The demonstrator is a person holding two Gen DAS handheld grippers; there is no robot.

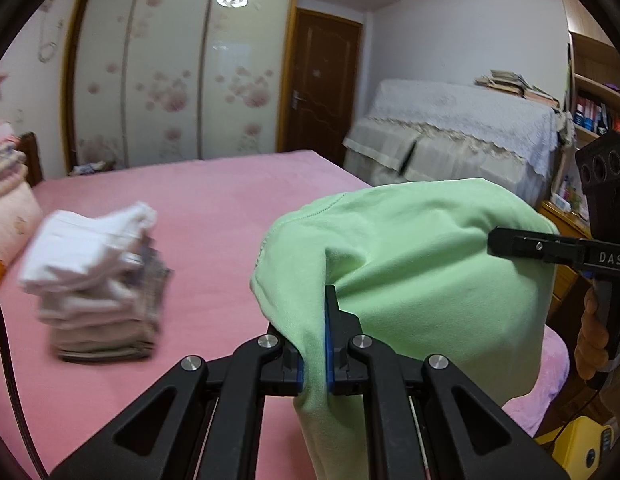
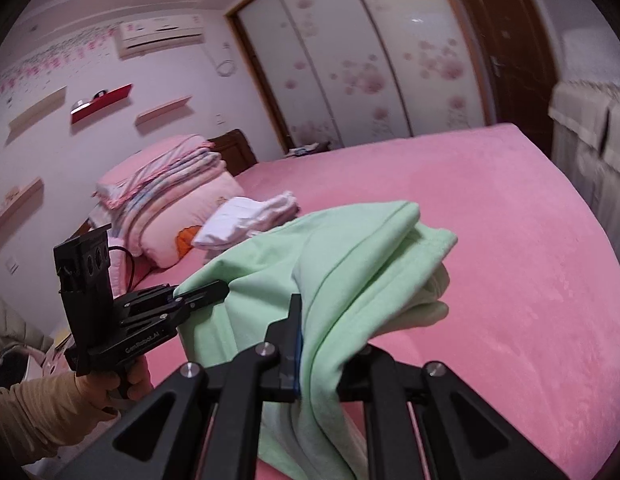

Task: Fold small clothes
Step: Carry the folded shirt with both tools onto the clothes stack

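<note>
A light green garment hangs lifted above the pink bed, held between both grippers. In the left wrist view my left gripper is shut on one edge of it, cloth draped over the left finger. My right gripper comes in from the right and is shut on the far side of the cloth. In the right wrist view my right gripper pinches the green garment, whose folds cover its right finger. My left gripper, held by a hand in a beige sleeve, grips the cloth's left edge.
A stack of folded white and grey clothes lies on the bed's left part, also seen as the folded stack. Pillows and folded blankets sit at the head. A sliding wardrobe, a covered cabinet and a bookshelf stand beyond.
</note>
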